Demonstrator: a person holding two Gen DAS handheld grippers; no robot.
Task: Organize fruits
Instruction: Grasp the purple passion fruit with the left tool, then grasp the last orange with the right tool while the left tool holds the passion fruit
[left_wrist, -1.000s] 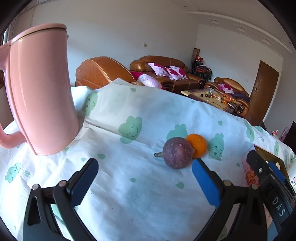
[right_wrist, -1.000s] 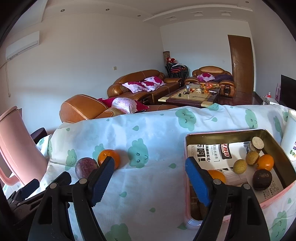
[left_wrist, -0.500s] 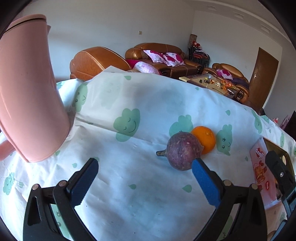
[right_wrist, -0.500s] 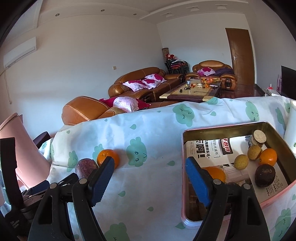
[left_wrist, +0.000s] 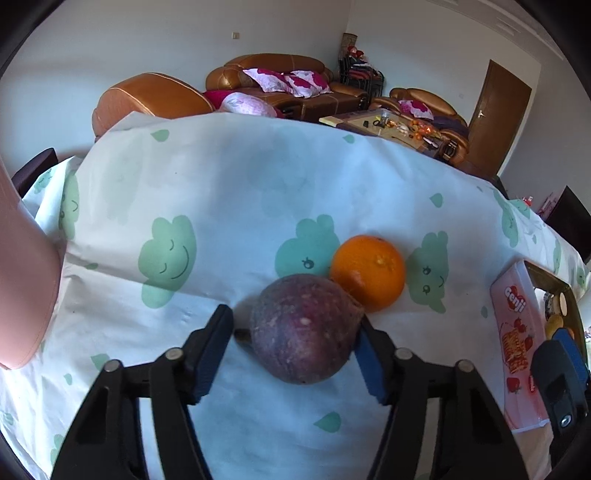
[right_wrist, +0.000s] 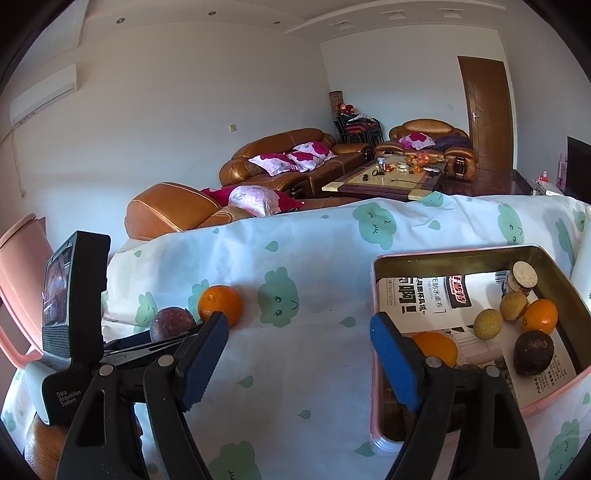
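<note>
Left gripper has closed in around passionfruit, pads nearly touching; grasp imminent. Right gripper wide, idle beside tin.

The pink jug is cut off by the left edge; the tin's contents are mostly hidden.

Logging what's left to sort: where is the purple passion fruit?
In the left wrist view, the purple passion fruit lies on the tablecloth between the left claw's fingers, touching the orange.
</note>
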